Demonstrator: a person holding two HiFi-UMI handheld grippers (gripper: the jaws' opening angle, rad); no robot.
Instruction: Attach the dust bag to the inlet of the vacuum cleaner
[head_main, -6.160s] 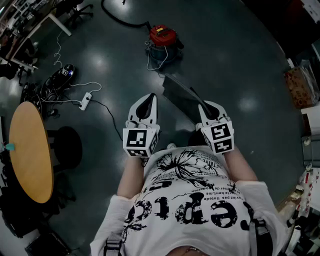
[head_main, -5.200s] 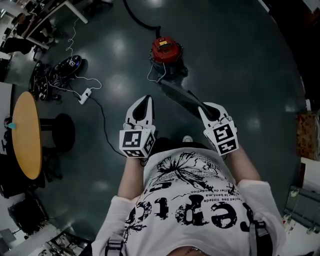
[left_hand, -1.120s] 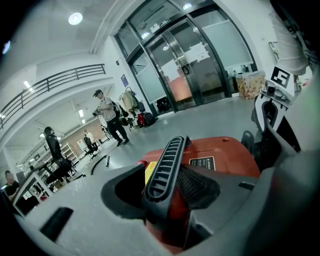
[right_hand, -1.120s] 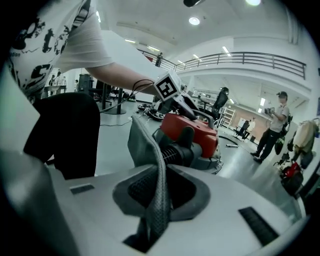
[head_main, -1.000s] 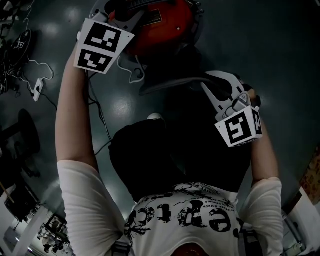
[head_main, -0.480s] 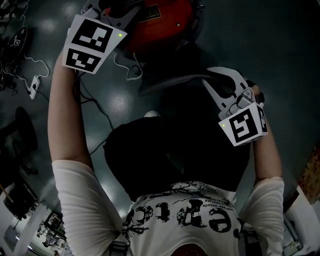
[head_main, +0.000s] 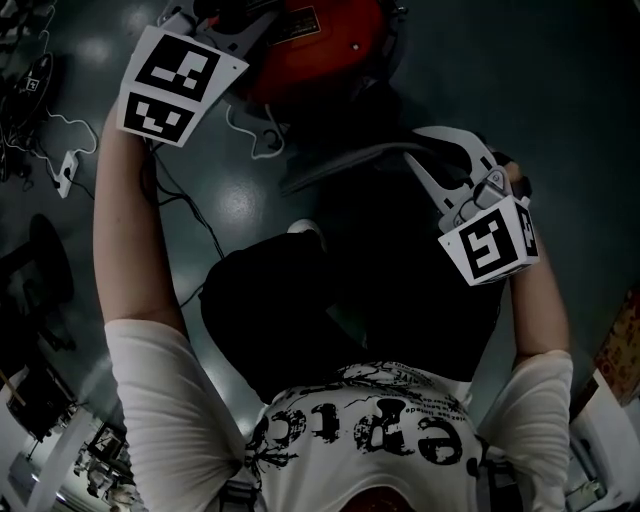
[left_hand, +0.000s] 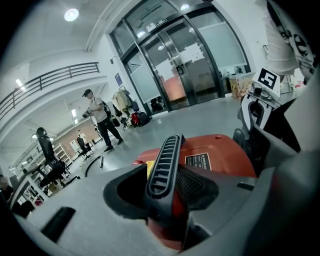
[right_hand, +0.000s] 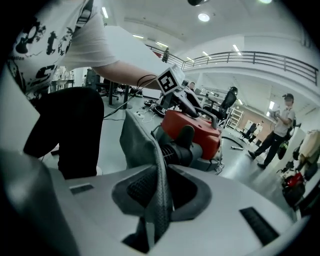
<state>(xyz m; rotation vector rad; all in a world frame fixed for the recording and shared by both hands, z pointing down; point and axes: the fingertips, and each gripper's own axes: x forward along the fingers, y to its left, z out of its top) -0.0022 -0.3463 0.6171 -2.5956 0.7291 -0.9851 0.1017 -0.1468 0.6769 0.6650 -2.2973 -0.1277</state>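
Observation:
The red vacuum cleaner (head_main: 320, 50) stands on the floor in front of me. My left gripper (head_main: 235, 15) reaches over its top. In the left gripper view its jaws (left_hand: 167, 200) straddle the black ribbed carrying handle (left_hand: 164, 165) and are closing, with a sliver of red still showing beside the handle. My right gripper (head_main: 415, 145) is shut on an edge of the grey dust bag (right_hand: 137, 145). The fabric runs from the jaws (right_hand: 157, 210) towards the black ribbed inlet collar (right_hand: 175, 152) on the vacuum's side. I cannot tell whether the bag touches the collar.
My legs in black trousers (head_main: 330, 290) fill the floor below the vacuum. A white cable (head_main: 250, 130) loops beside it, and a power strip with leads (head_main: 65, 170) lies at the left. People stand far off (left_hand: 100, 122), (right_hand: 277, 132). Glass doors (left_hand: 185, 70) are behind.
Several seconds ago the vacuum was far off across the floor; now it is right under both grippers. Over the last second the left marker cube shifted slightly left and the right gripper barely moved.

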